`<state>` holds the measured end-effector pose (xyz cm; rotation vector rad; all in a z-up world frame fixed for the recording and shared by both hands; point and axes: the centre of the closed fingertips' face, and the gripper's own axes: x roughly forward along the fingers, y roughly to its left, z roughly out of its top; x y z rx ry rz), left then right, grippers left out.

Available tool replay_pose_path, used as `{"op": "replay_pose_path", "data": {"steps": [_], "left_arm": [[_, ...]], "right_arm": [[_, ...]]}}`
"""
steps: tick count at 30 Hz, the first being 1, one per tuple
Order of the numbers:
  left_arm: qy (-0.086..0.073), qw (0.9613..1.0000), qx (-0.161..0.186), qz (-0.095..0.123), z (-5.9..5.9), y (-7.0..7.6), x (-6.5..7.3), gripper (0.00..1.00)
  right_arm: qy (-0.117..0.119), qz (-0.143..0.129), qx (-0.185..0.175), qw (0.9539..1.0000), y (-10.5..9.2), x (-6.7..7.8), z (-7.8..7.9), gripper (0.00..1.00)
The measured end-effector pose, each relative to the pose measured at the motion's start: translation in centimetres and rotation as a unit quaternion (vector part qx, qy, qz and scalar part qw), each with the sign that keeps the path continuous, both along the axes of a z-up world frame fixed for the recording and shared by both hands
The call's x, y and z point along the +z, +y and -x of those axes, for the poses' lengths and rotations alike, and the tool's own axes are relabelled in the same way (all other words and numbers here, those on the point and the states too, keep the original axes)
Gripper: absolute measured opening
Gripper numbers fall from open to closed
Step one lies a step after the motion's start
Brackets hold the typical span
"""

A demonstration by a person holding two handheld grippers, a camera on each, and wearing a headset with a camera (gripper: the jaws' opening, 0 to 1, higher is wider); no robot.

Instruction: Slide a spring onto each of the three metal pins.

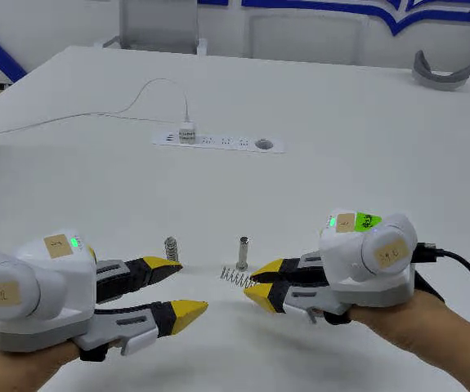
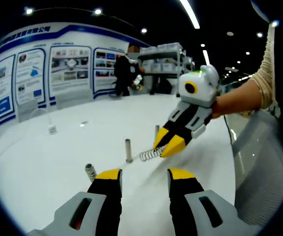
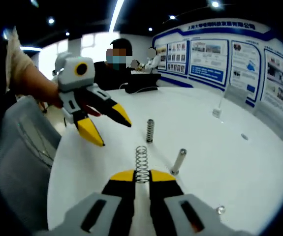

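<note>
1. Left gripper: low at 7 o'clock in the head view. Fingers spread, holding nothing, above the white surface.
2. Right gripper: at 4 o'clock. Fingers pressed together, pinching one end of the loose spring, which lies roughly level with its free end toward 9 o'clock.
3. Bare pin: upright, just beside the loose spring at its 12 o'clock.
4. Fitted pin: upright, with a spring on it, near the left fingertips at their 12 o'clock.
5. Third pin: upright, partly behind the right fingers in the left gripper view.
6. Power strip: well apart, toward 12 o'clock.
</note>
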<state>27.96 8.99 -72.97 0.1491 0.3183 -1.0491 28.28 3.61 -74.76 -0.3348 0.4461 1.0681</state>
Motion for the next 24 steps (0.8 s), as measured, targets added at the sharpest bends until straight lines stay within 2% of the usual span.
{"op": "replay_pose_path", "data": {"steps": [5,13,17,24], "left_arm": [[-0.002,0.9999,-0.016,-0.001,0.5,-0.3,0.2,0.35],[0.007,0.9992,-0.04,0.005,1.4,-1.0,0.3,0.3],[0.011,0.9983,-0.056,0.01,2.0,-1.4,0.5,0.27],[0.036,0.9958,-0.081,0.024,3.2,-1.8,0.7,0.18]], "right_arm": [[-0.003,-0.003,0.024,0.9997,0.3,0.5,0.8,0.11],[-0.014,-0.019,0.064,0.9977,1.5,1.6,2.4,0.11],[-0.017,-0.012,0.081,0.9965,1.7,1.5,2.8,0.11],[-0.029,-0.011,0.107,0.9938,2.2,1.7,3.6,0.11]]}}
